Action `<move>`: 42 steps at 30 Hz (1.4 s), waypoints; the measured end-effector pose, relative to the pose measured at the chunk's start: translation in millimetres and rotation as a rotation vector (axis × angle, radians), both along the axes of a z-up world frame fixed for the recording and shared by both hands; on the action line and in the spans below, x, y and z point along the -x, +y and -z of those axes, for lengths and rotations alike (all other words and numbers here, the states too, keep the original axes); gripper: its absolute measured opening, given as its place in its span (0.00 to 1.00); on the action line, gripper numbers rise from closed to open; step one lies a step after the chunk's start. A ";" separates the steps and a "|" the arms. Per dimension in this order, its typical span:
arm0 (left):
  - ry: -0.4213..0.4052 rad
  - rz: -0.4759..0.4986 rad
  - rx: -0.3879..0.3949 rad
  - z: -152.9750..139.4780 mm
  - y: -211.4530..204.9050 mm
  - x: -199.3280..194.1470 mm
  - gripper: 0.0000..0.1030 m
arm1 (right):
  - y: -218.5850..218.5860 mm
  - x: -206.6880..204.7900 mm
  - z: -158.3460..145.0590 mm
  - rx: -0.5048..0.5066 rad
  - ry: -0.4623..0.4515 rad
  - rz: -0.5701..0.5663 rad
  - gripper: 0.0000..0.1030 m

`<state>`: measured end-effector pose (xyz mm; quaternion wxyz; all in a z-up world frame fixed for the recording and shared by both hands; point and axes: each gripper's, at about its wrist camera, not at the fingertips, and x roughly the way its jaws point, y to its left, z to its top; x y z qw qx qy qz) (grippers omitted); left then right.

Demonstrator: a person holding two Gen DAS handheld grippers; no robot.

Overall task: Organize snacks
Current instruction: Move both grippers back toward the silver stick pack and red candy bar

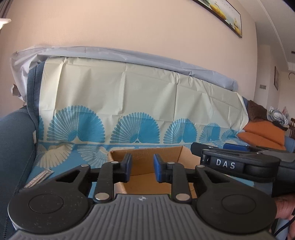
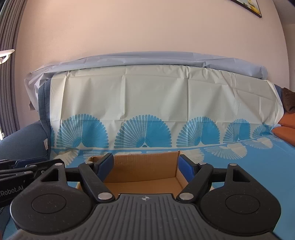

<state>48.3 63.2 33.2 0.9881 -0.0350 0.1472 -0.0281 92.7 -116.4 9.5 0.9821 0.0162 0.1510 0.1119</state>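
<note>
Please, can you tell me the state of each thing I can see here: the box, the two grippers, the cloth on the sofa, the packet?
cardboard box: open, upright on the cloth, nothing visible inside.
left gripper: jaws narrowly apart, holding nothing.
right gripper: jaws wide apart, holding nothing.
patterned cloth: spread over the sofa, creased.
small packet: lying flat on the cloth, left of the box.
orange cushions: stacked.

Beige wall (image 1: 129, 24) w/ framed pic (image 1: 225, 13), sofa (image 2: 18, 144) under fan-print cover (image 2: 147, 96), orange cushions (image 1: 261, 134).
</note>
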 end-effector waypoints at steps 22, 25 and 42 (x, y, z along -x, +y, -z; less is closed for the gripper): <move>0.266 -0.345 -0.089 35.2 137.3 -46.0 0.27 | 86.9 26.6 8.3 -0.084 0.043 -0.245 0.48; 0.296 -0.383 -0.080 39.1 146.5 -52.5 0.27 | 103.9 25.0 11.2 -0.091 0.076 -0.320 0.32; 0.408 -0.504 -0.090 72.2 197.1 -101.5 0.64 | 135.6 -3.9 23.4 -0.048 0.191 -0.366 0.31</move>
